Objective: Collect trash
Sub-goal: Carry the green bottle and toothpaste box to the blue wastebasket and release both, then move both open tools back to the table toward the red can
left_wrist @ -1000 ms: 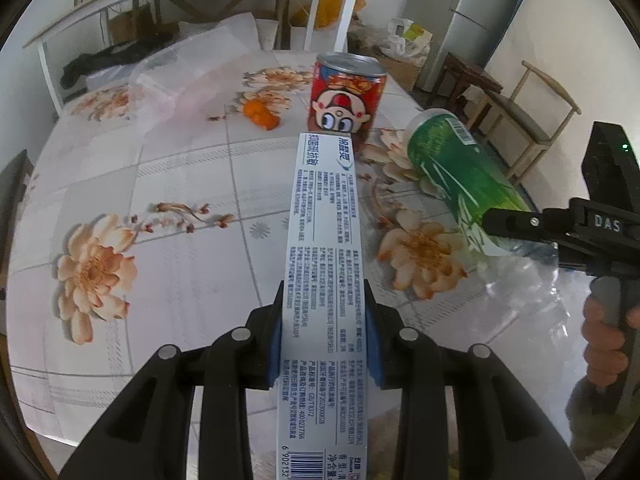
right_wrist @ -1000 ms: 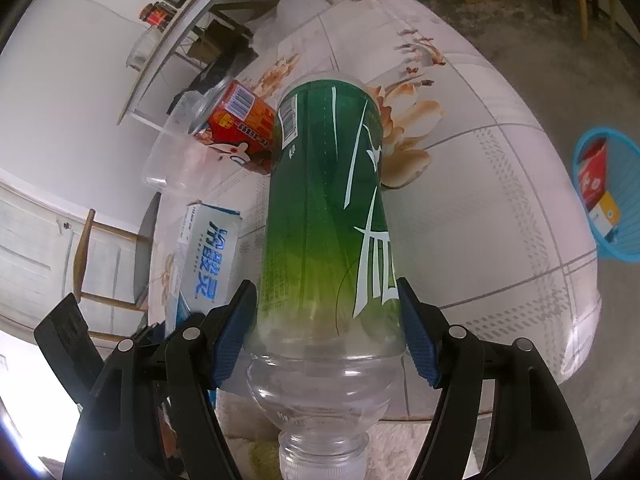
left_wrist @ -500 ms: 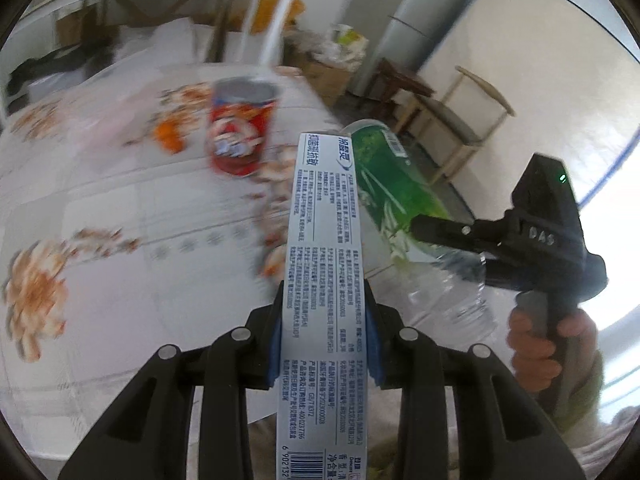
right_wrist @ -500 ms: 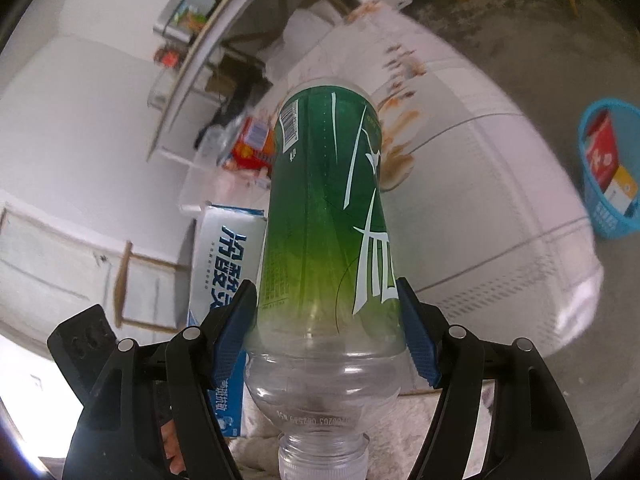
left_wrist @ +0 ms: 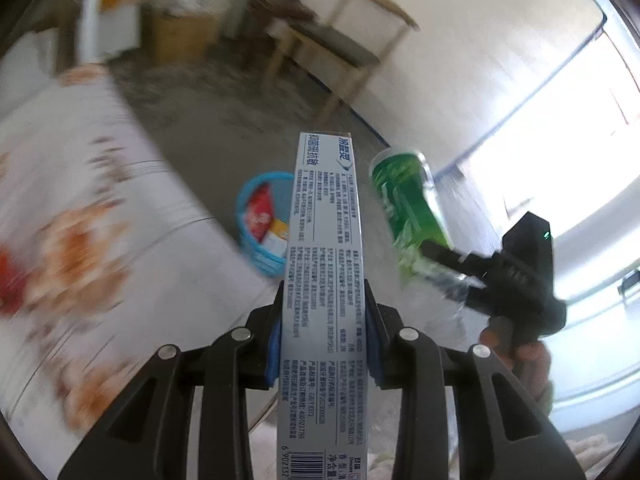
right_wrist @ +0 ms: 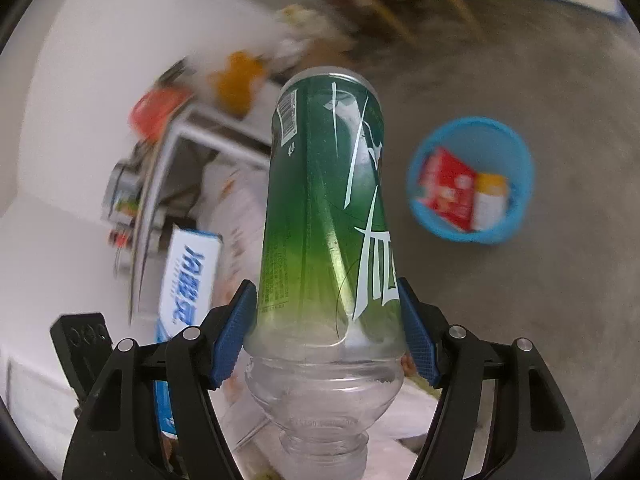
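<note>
Both pictures are bright with daylight. In the left wrist view, strong light pours in from a window on the right and washes that side out to plain white. The flowered table on the left is badly smeared, and so is the chair at the top. The toothpaste box near the camera stays sharp, with small print easy to see. In the right wrist view, the green bottle is clear, but the shelves and the room behind it are blurry. Straight lines bend near the round, dark edges.

Glossy plastic bottle, rough floor
</note>
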Action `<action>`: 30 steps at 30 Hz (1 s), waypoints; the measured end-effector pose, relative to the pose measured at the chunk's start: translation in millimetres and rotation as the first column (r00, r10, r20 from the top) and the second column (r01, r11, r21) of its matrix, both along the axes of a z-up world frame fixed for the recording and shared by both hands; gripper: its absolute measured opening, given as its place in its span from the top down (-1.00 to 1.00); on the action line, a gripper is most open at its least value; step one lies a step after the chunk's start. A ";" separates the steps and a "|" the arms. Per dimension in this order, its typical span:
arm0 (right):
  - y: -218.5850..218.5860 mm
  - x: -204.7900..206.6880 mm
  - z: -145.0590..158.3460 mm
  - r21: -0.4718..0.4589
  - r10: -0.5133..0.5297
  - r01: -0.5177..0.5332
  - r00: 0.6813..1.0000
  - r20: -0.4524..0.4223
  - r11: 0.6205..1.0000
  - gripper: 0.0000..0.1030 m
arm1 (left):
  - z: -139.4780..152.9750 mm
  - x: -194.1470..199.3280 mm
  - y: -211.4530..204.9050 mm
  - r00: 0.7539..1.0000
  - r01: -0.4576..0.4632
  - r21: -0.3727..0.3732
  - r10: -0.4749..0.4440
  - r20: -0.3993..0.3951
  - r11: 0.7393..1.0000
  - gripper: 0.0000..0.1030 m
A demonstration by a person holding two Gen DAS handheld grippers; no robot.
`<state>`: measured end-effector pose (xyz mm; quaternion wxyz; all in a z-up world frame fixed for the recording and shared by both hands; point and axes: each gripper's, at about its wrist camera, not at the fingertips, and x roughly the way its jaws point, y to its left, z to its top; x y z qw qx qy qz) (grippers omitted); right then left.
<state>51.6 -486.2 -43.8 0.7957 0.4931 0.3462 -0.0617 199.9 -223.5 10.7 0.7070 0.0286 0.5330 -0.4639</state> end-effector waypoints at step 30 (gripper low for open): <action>-85.3 55.5 -111.6 0.043 -0.090 0.102 0.971 -0.223 0.994 -0.39 | -11.4 39.1 -67.0 0.998 -0.021 -0.039 0.023 0.059 0.999 -0.40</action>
